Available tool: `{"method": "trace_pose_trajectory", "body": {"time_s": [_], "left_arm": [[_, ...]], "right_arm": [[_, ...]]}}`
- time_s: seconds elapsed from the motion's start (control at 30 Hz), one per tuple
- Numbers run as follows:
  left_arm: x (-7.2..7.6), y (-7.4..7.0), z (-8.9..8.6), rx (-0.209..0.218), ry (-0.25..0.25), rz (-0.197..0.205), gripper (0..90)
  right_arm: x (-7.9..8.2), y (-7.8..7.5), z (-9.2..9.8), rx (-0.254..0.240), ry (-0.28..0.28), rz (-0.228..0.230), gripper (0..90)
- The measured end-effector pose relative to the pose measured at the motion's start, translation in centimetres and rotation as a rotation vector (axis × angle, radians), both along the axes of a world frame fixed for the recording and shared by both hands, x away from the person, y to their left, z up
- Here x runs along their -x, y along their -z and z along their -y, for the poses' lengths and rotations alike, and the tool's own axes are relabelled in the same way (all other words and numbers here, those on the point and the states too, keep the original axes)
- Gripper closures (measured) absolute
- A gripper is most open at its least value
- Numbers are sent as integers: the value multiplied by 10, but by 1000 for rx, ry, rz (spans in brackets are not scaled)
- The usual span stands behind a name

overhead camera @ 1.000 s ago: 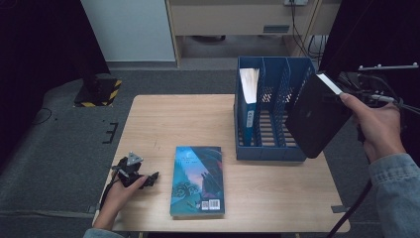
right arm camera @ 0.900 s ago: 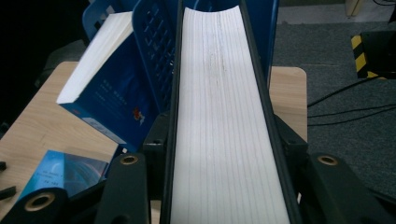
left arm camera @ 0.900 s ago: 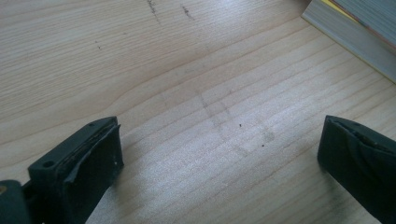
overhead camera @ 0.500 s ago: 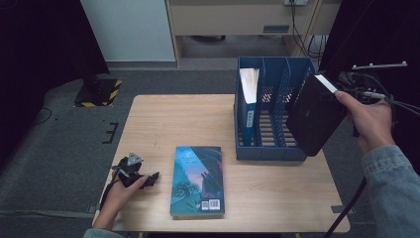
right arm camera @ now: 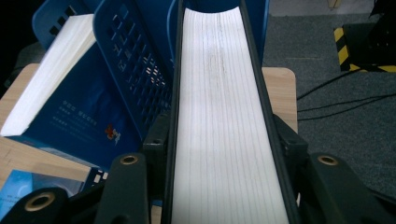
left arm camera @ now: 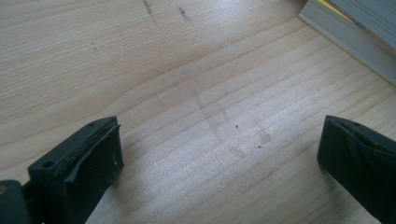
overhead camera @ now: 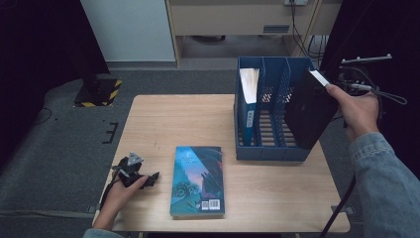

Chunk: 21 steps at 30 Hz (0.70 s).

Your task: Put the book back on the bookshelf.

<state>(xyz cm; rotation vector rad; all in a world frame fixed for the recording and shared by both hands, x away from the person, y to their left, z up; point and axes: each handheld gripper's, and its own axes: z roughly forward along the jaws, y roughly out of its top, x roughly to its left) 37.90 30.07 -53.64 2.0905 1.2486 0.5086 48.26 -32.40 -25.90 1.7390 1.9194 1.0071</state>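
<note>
Your right gripper (right arm camera: 224, 186) has its jaws pinching the black-covered book (overhead camera: 308, 111) across its thickness, page edges facing you. The book hangs tilted at the far right, long axis slanting down toward the rightmost slot of the blue file rack (overhead camera: 270, 148); that slot lies just left and below (perforated plastic dividers, smooth and rigid). A blue paperback (overhead camera: 249, 106) stands in the leftmost slot. Your left gripper (overhead camera: 132, 172) rests on the wooden tabletop (overhead camera: 163, 119) at the near left, jaws spread and empty, beside a teal-covered book (overhead camera: 197, 179) lying flat.
</note>
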Motion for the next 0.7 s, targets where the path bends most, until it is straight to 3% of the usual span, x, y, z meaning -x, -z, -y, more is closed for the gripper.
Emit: {"method": "trace_pose_trajectory", "body": {"time_s": [0.3, 0.47, 0.7], "left_arm": [[0, 0, 0, 1, 4, 0, 0], [0, 0, 0, 2, 4, 1, 0], [0, 0, 0, 2, 5, 1, 0]], "right_arm": [[-11, 4, -3, 27, 16, -1, 522], [-14, 7, -11, 35, 31, 25, 522], [-23, 10, -23, 60, 33, 16, 522]]}}
